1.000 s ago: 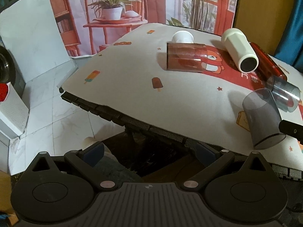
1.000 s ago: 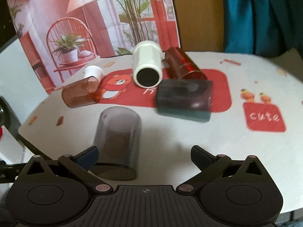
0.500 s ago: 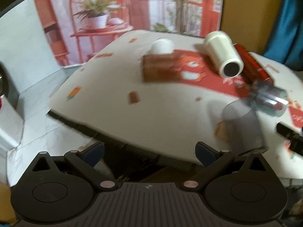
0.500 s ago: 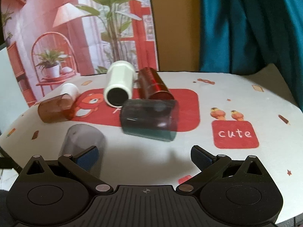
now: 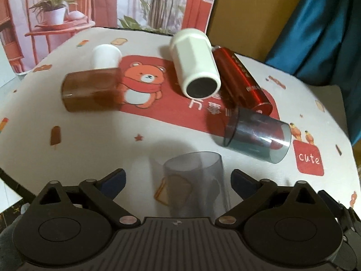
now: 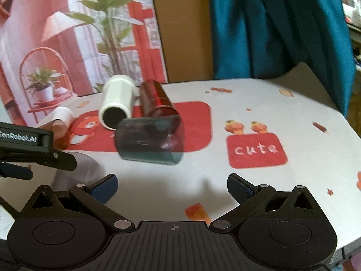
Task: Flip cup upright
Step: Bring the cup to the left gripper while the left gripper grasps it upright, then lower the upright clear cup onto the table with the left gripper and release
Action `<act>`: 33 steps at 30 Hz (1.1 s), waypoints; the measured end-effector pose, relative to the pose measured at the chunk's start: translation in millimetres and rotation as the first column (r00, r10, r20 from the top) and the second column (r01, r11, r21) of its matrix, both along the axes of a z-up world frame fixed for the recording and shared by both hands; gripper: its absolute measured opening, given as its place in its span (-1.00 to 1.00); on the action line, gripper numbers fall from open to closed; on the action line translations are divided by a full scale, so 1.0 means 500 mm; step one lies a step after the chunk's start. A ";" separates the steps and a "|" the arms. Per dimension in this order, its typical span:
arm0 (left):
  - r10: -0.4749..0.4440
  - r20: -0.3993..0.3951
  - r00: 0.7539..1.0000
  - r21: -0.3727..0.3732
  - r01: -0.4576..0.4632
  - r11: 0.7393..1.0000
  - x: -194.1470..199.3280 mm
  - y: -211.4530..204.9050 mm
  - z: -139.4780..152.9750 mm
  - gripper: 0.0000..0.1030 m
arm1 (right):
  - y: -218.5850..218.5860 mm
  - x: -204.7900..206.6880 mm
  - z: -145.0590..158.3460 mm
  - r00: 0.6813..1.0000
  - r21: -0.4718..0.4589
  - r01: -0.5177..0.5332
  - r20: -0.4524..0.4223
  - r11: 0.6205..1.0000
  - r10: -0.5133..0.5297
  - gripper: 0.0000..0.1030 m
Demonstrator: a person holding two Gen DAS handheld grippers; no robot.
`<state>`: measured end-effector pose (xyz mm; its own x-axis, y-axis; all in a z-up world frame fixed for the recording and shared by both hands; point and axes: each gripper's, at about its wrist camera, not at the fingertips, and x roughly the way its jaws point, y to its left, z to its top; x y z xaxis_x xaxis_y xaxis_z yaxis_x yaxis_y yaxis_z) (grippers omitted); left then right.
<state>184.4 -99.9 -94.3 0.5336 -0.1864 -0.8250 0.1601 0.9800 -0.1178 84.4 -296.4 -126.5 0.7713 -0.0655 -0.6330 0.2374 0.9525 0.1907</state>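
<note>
Claws both spread wide, nothing gripped. Left claw (image 5: 178,177) straddles clear smoky-grey plastic cup (image 5: 195,180): cup sits between its blue-padded fingers (image 5: 112,179), no contact visible; cup orientation hard to tell. Ahead-right of left claw, second smoky-grey transparent cup (image 5: 256,136) lies on side on cartoon-print tabletop (image 5: 90,140). Beyond it, white cylindrical bottle (image 5: 195,67) and red metallic can (image 5: 241,79) lie side by side. Ahead-left, brown translucent cup (image 5: 90,89) on side. Right claw (image 6: 172,187) hovers over bare tabletop, side-lying grey cup straight ahead.
</note>
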 end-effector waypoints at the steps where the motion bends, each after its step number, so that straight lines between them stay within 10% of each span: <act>1: -0.012 -0.002 1.000 0.007 0.012 1.000 0.003 -0.010 -0.004 0.85 | -0.003 0.001 -0.002 1.000 0.004 0.008 -0.003 1.000 -0.008 1.00; 8: -0.077 -0.029 0.997 -0.028 0.076 0.997 0.007 -0.025 -0.035 0.42 | 0.006 0.003 -0.005 1.000 -0.008 -0.003 -0.012 1.000 0.003 1.00; 16: -0.007 0.095 0.995 -0.089 0.016 0.996 -0.036 0.060 0.004 0.39 | 0.008 0.005 -0.006 1.000 0.004 -0.005 -0.013 1.000 0.005 1.00; 33: 0.128 0.237 0.963 0.026 -0.138 0.990 0.016 0.159 0.030 0.35 | 0.024 0.011 -0.008 0.999 -0.012 -0.033 -0.028 0.999 0.033 1.00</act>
<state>192.6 -20.3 -79.5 0.7306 -0.0683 -0.6793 0.0458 0.9976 -0.0510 89.9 -284.6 -130.3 0.7550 -0.0488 -0.6539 0.2111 0.9622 0.1720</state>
